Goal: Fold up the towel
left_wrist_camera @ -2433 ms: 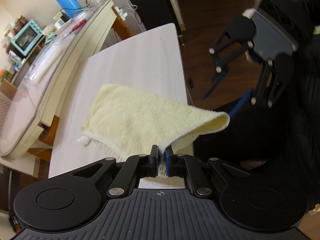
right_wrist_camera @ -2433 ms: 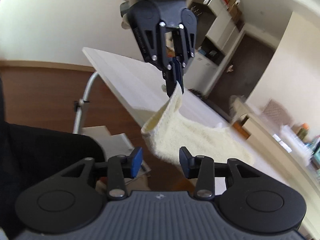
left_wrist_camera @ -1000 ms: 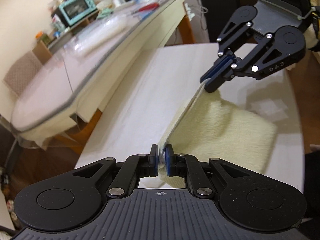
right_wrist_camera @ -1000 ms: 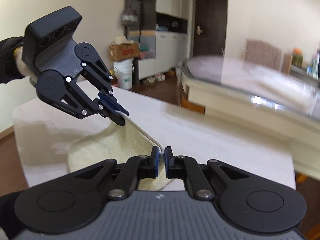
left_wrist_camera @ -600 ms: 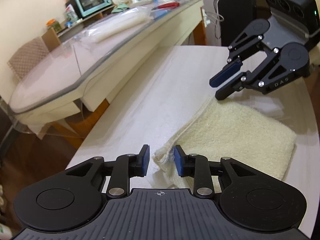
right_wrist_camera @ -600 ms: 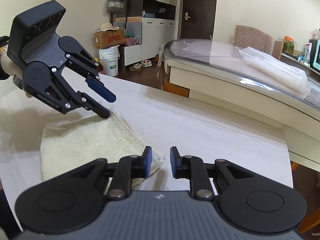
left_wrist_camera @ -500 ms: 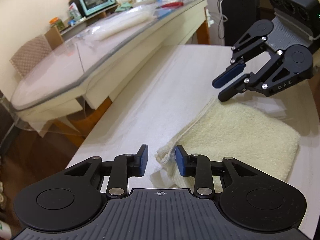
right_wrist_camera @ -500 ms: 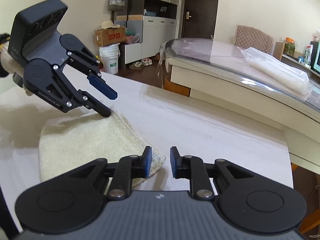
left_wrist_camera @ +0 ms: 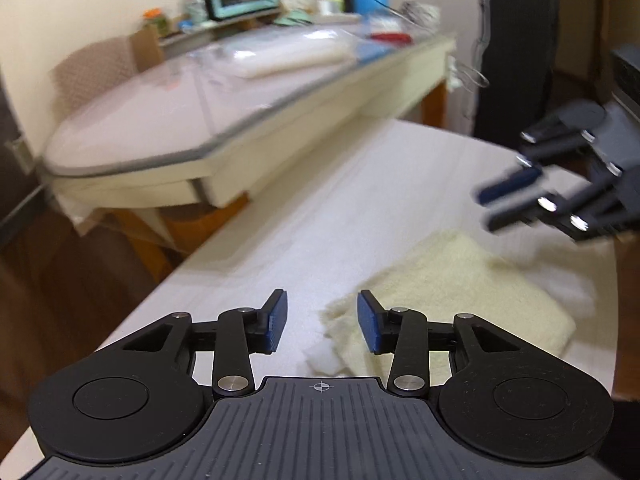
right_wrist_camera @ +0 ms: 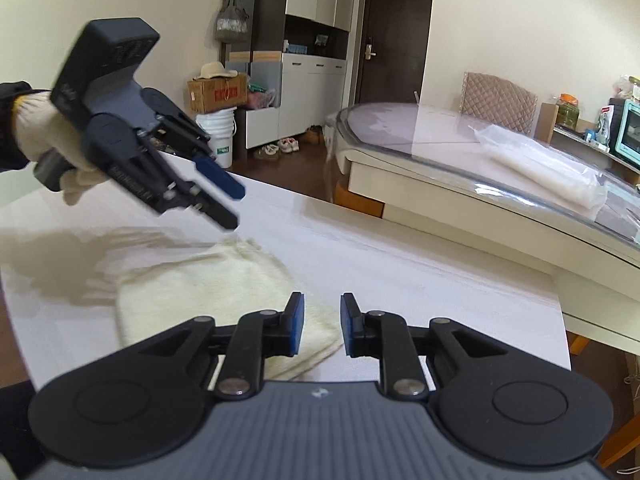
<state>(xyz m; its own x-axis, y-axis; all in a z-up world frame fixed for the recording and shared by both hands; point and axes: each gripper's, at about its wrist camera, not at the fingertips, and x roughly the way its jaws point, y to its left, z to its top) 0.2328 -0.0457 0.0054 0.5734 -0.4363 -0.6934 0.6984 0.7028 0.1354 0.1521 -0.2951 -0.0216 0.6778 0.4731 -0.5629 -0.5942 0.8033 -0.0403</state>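
1. Left wrist view: the left gripper has its jaws parted to a middle width, and they have just been opening. Nothing is pressed between the blue pads; only the near corner of the towel lies on the table below and between them.

2. In the same view the cream towel lies folded and flat on the white table, on its right part, near the near edge. At the near corner the layers look a little loose, and a small white piece, perhaps a label, sticks out there.

3. The right gripper is seen at the far right, blurred, above the far corner of the towel and apart from it. Its jaws stand narrowly parted and empty.

4. Right wrist view: the right gripper shows a narrow gap between its pads, with nothing in it. The towel lies to the left under the jaw, and its corner reaches below the gap.

5. The left gripper, held by a gloved hand, hangs just above the far end of the towel, parted.

6. Risk, as I judge: a pad that pulls away low could catch the terry loops and drag the top layer open. The loose near corner could also spring up, so the fold would be uneven.
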